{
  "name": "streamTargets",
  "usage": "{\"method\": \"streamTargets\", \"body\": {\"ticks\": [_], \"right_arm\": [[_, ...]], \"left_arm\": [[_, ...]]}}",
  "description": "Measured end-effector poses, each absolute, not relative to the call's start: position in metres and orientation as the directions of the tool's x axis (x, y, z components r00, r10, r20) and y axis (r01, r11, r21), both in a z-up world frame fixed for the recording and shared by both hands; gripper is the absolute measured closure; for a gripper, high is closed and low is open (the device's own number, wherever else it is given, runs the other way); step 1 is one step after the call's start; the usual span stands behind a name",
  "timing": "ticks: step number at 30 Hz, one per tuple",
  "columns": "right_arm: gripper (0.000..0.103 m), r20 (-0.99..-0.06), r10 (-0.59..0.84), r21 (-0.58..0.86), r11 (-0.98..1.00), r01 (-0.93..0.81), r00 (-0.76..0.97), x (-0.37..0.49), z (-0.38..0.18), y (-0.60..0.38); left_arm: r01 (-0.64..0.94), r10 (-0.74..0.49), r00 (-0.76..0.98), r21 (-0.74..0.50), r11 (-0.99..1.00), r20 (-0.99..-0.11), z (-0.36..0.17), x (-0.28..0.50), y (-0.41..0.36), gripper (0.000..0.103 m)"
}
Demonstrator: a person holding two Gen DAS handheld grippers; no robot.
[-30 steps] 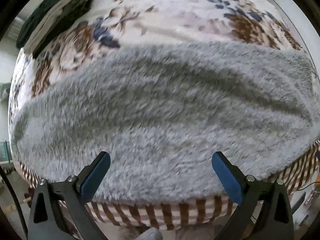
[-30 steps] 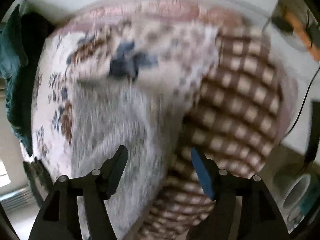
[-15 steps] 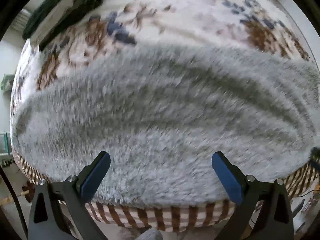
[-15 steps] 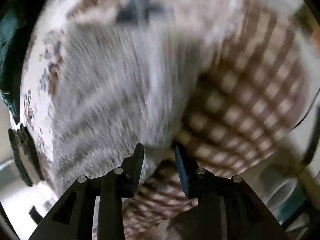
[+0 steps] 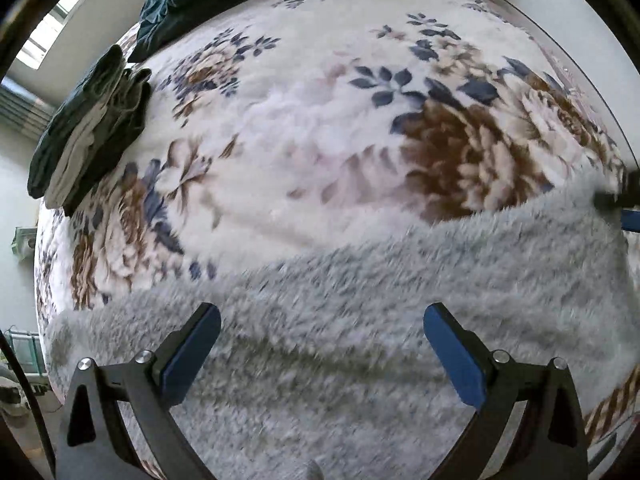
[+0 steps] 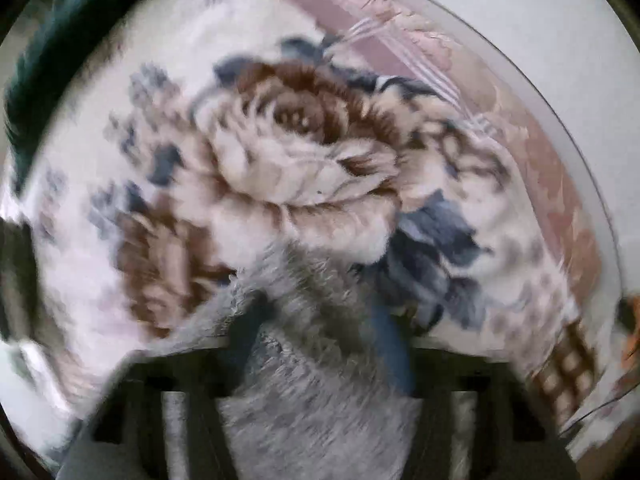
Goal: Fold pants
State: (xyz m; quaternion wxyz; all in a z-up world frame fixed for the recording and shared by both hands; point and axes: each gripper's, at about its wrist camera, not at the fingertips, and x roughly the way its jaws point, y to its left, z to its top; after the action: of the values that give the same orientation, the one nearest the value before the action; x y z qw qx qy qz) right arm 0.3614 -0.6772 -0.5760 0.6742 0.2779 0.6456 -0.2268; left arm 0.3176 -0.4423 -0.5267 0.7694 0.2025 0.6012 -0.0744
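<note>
Right wrist view: fluffy grey pants point(image 6: 316, 380) pinched in my right gripper point(image 6: 320, 332).
My left gripper point(image 5: 320, 354) gapes wide, empty, over the shaggy pants lying across the plush floral blanket's point(image 5: 304, 128) near side; folded dark clothes point(image 5: 88, 128) far left.

The right gripper point(image 6: 316, 336), seen open and clear of the cloth a second ago, is now being held clamped on a bunched edge of the grey fleece pants point(image 6: 312, 412). In the left wrist view, more of the floral blanket point(image 5: 304, 128) is being exposed beyond the pants point(image 5: 360, 320).
</note>
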Motion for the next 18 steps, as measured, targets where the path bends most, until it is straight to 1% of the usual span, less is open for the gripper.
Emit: {"method": "streamTargets", "body": {"ticks": [2, 3, 4, 5, 6, 8, 9, 10, 11, 12, 13, 14, 15, 18], "right_arm": [[0.094, -0.998, 0.001, 0.045, 0.755, 0.654, 0.068, 0.363, -0.575, -0.678], [0.102, -0.995, -0.025, 0.044, 0.744, 0.666, 0.094, 0.36, -0.569, -0.683], [0.102, -0.992, -0.07, 0.02, 0.726, 0.688, 0.103, 0.357, -0.563, -0.691], [0.102, -0.992, -0.078, 0.016, 0.715, 0.699, 0.103, 0.355, -0.563, -0.697], [0.101, -0.996, -0.034, 0.039, 0.7, 0.713, 0.087, 0.355, -0.572, -0.706], [0.101, -0.993, 0.111, 0.109, 0.675, 0.729, 0.045, 0.357, -0.59, -0.714], [0.101, -0.987, 0.156, 0.132, 0.667, 0.733, 0.036, 0.356, -0.592, -0.714], [0.099, -0.988, 0.146, 0.137, 0.675, 0.725, 0.051, 0.354, -0.585, -0.712], [0.088, -0.99, 0.12, 0.135, 0.686, 0.715, 0.072, 0.35, -0.574, -0.71], [0.068, -0.992, 0.09, 0.13, 0.693, 0.709, 0.093, 0.344, -0.561, -0.708], [0.057, -0.991, 0.069, 0.132, 0.681, 0.72, 0.116, 0.332, -0.548, -0.706], [0.038, -0.988, 0.062, 0.146, 0.656, 0.74, 0.14, 0.317, -0.538, -0.704], [0.033, -0.984, 0.066, 0.172, 0.62, 0.766, 0.167, 0.296, -0.529, -0.703], [0.033, -0.981, 0.097, 0.193, 0.54, 0.819, 0.167, 0.25, -0.525, -0.691]], "left_arm": [[0.355, 0.128, 0.265, 0.22, 0.909, -0.956, -0.527, 0.322, -0.443, 0.0], [0.353, 0.126, 0.262, 0.216, 0.91, -0.957, -0.527, 0.322, -0.443, 0.0], [0.349, 0.124, 0.261, 0.213, 0.913, -0.957, -0.528, 0.321, -0.442, 0.0], [0.346, 0.126, 0.258, 0.214, 0.913, -0.958, -0.528, 0.321, -0.441, 0.0], [0.344, 0.131, 0.25, 0.214, 0.914, -0.959, -0.53, 0.321, -0.44, 0.0], [0.342, 0.129, 0.232, 0.205, 0.917, -0.964, -0.532, 0.32, -0.438, 0.0], [0.34, 0.128, 0.227, 0.201, 0.918, -0.965, -0.532, 0.319, -0.437, 0.0], [0.34, 0.129, 0.228, 0.203, 0.918, -0.965, -0.531, 0.318, -0.436, 0.0], [0.34, 0.129, 0.229, 0.204, 0.918, -0.965, -0.529, 0.317, -0.434, 0.0], [0.342, 0.125, 0.23, 0.201, 0.918, -0.965, -0.527, 0.315, -0.433, 0.0], [0.343, 0.12, 0.234, 0.197, 0.918, -0.965, -0.525, 0.313, -0.432, 0.0], [0.345, 0.118, 0.237, 0.197, 0.918, -0.964, -0.524, 0.31, -0.43, 0.0], [0.345, 0.118, 0.236, 0.197, 0.918, -0.964, -0.523, 0.308, -0.428, 0.0], [0.335, 0.115, 0.216, 0.184, 0.924, -0.97, -0.524, 0.303, -0.421, 0.0]]}}
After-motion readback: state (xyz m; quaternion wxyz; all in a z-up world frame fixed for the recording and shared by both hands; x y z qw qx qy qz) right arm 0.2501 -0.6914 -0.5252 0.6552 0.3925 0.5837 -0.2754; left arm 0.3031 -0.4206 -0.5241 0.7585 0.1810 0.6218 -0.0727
